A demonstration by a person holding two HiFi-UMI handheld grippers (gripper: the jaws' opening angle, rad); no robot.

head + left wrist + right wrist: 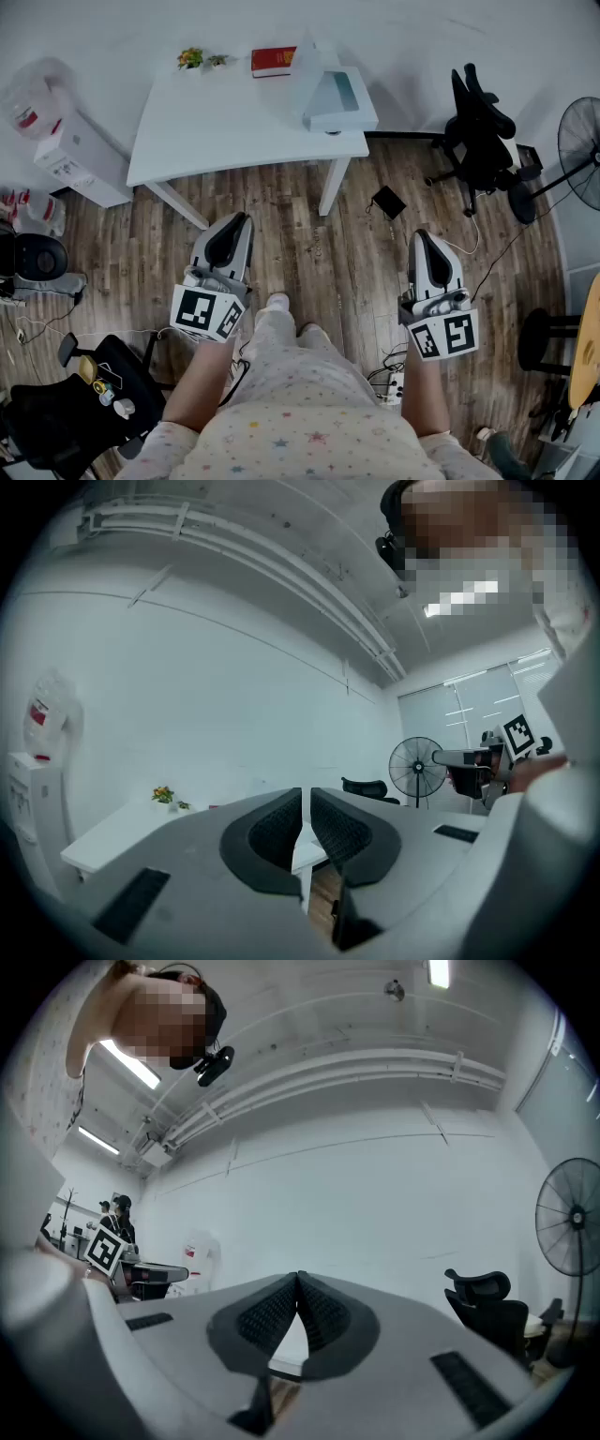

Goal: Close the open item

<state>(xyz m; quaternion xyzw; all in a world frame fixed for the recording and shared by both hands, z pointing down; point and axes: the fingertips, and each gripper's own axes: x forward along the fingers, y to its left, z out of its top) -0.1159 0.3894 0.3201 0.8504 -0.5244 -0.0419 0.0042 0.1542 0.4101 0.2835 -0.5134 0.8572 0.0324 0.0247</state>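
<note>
White rectangular case (337, 101) with its lid raised stands on the right end of the white table (216, 131), near a red book (273, 62). Its inside looks pale blue-grey, but what it contains is too small to tell. The left gripper (240, 222) and the right gripper (421, 236) are over the wooden floor (356, 253), well apart from the table. Both have their jaws closed together on nothing. In both gripper views the jaws cover the case.

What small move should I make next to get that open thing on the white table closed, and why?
Probably step toward the table: the open item, apparently a laptop, sits at its right corner, while the left tongs and right tongs hang shut over the floor, short of it.
</note>
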